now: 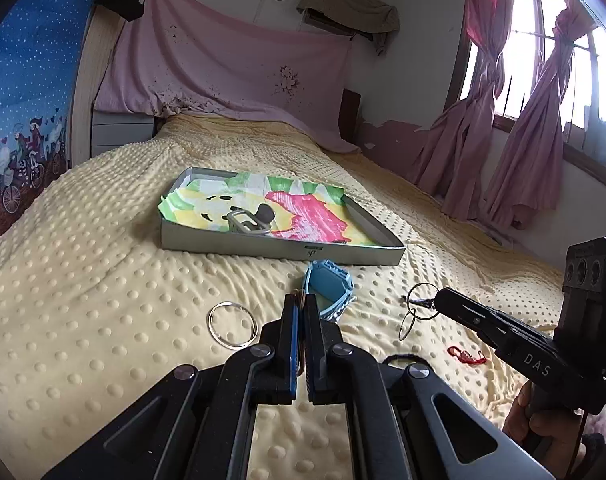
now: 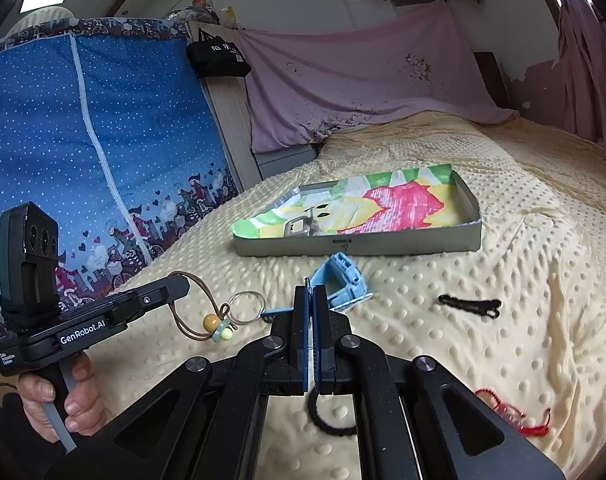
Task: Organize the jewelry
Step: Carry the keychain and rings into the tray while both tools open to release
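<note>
Gripping cord necklace (image 2: 199, 312) | left gripper (image 1: 301, 304) | blue watch (image 1: 329, 286) ahead, tray (image 1: 279, 249) beyond

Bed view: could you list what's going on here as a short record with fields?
Left tongs: shut on beaded cord
Right tongs: shut on silver rings
Tray: paper-lined, holds a metal piece
Loose on bedspread: blue watch, silver bangle, red string, black clip, black hair tie
</note>
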`<state>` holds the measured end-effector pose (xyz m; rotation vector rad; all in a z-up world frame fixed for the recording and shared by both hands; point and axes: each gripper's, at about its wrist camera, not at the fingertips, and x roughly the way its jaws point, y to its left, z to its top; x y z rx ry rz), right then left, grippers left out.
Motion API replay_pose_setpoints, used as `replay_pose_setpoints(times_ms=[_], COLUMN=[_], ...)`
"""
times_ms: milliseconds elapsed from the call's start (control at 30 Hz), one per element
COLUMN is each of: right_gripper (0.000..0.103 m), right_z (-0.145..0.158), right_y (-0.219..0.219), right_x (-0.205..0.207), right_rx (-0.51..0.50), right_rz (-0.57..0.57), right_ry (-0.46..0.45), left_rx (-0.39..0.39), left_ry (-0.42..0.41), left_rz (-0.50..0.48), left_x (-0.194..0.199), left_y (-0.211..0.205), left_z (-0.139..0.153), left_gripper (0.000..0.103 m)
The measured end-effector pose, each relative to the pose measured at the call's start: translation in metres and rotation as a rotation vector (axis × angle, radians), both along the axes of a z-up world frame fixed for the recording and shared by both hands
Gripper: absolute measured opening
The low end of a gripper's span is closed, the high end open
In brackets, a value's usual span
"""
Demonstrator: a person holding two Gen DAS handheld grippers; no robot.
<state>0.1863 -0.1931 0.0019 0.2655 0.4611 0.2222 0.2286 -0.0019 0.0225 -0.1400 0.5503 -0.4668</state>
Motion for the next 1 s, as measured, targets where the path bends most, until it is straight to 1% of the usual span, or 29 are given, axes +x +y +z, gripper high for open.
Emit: replay_pose_setpoints(times_ms=[133,267,433,567,700,900,1000], right_gripper=[0.002,0.002,0.002,0.002,0.002,0.002,0.002], right_z=[0.014,0.026,0.027,0.011,-0.009,-0.032,-0.038], right_y=[-0.018,-0.039,-0.060,-0.072,-0.076,-0.080,-0.082], right_x=[0.028,0.066,0.117,0.151,0.173,0.188,0.189], right_rx=[-0.004,-0.003,0.002,0.003,-0.006,0.002,0.008], right_rz=[-0.022,-0.051,-0.087,-0.117,-0.131,-0.132,-0.128], right_ry=[0.000,-0.002,0.019,0.064,0.120,0.189,0.206], left_rx=[-0.014,-0.040,-0.055,-0.060,-0.054,-0.022,-0.009], left_ry=[-0.025,-0.040,-0.045,-0.016,0.023,0.092,0.124], left_rz=[-0.013,-0.023,-0.032,-0.038,-0.044,-0.055,-0.045], left_x=[0.026,0.061,0.110,0.146,0.170,0.182,0.183], left_y=[-0.017,-0.038,-0.067,-0.086,-0.099,-0.109,-0.108], left_z=[0.015,0.029,0.033,0.022,0.004,-0.022,-0.031], left_gripper=[0.003,0.003,0.003,0.003,0.003,0.003,0.003])
